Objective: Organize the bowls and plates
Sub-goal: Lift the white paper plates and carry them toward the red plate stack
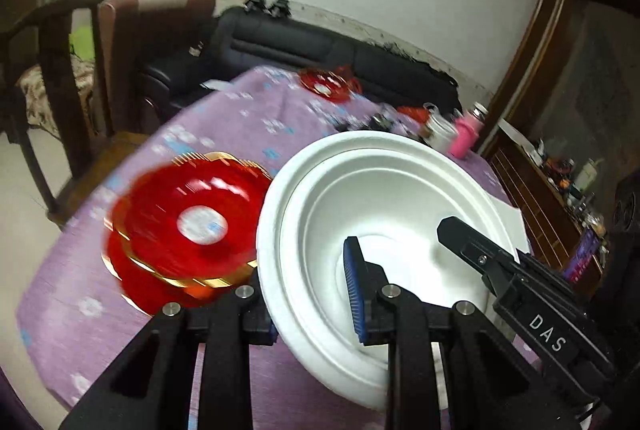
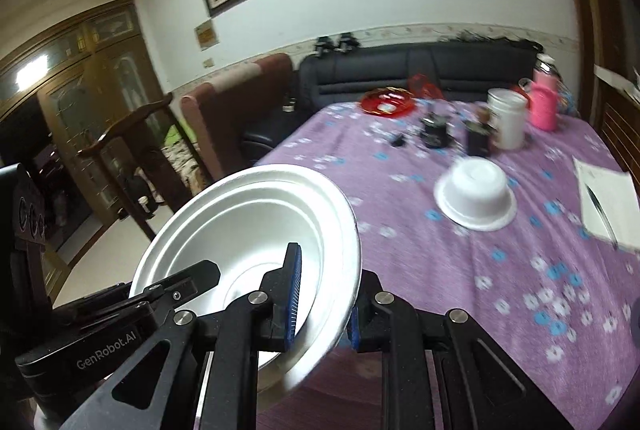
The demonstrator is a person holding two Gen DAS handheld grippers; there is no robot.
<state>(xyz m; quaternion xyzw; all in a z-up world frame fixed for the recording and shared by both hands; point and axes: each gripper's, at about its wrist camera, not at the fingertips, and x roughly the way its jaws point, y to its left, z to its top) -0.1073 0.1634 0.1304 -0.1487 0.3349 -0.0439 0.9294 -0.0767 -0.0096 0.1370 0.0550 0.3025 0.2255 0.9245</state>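
A: Checked left gripper (image 1: 308,294)?
B: Clamped on bowl (image 1: 384,197) rim, near side. One pad inside the wall, other outside.
A: Right gripper (image 2: 324,302)?
B: Same, on the opposite rim. Pressed almost together, only the thin wall pinched between.
A: Why gripped from both sides?
B: Judged the rim thin, wide and likely floppy. Probably meant to cut flex and stop a swing from a one-sided pinch.
A: Found bowl where?
B: Held clear of the table (image 2: 520,310), mouth up, tilted, over the near edge. Seen just right of red plates (image 1: 188,226) in left view. Contact with them unclear, too blurred.
A: Red plates stacked?
B: Looked stacked, a few deep, flat on the cloth. Likely sorted by kind already.
A: Anything else for sorting?
B: Spotted second bowl (image 2: 476,193) upside down mid-table, well apart from the held one. Far plate (image 2: 386,101) at the back edge, alone.
A: Guessed at destination?
B: Probably second bowl, whites together, reds together. Only a guess.
A: Risks?
B: Cup (image 2: 506,117) and small clutter just behind second bowl. Needed a level carry and synced hands, else a twisted or cracked rim.
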